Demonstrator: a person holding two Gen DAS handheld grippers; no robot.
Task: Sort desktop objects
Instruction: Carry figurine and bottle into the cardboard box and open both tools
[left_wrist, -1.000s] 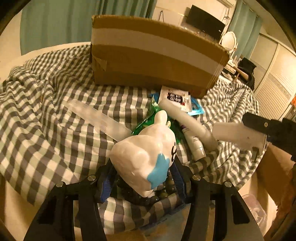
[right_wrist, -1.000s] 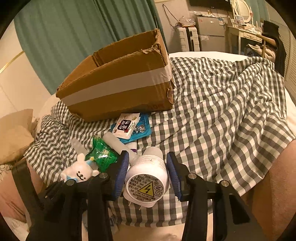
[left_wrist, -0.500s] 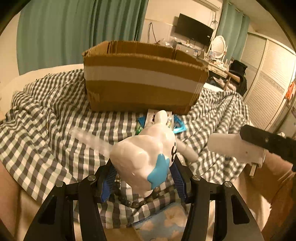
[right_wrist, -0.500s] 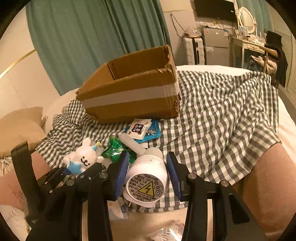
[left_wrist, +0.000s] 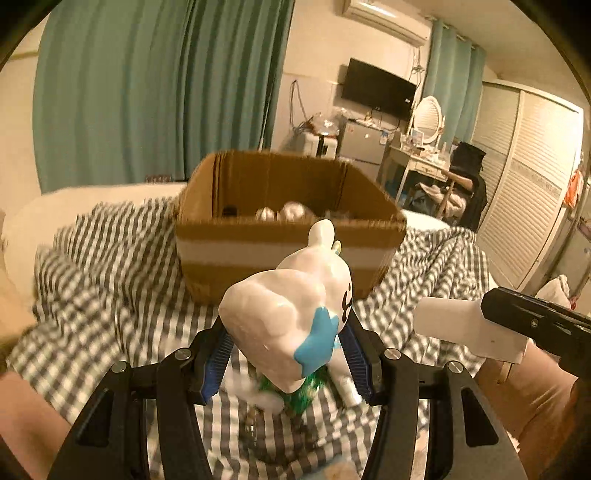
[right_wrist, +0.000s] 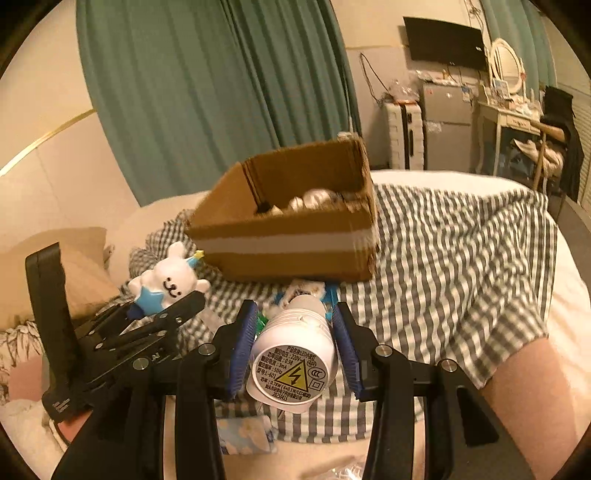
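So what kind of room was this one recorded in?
Most likely a bedroom at home. The cardboard box sits on a checked bedspread over what looks like a bed, with a mirrored dressing table and a wall-mounted TV behind.

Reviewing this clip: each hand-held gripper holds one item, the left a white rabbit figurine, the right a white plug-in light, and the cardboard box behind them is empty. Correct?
Not quite: the cardboard box isn't empty; the right wrist view shows pale rounded items inside. The rest stands: left hand-held gripper holds the rabbit figurine, right hand-held gripper the plug-in light.

White bunny figurine (left_wrist: 291, 317), night-light (right_wrist: 295, 354), both aloft
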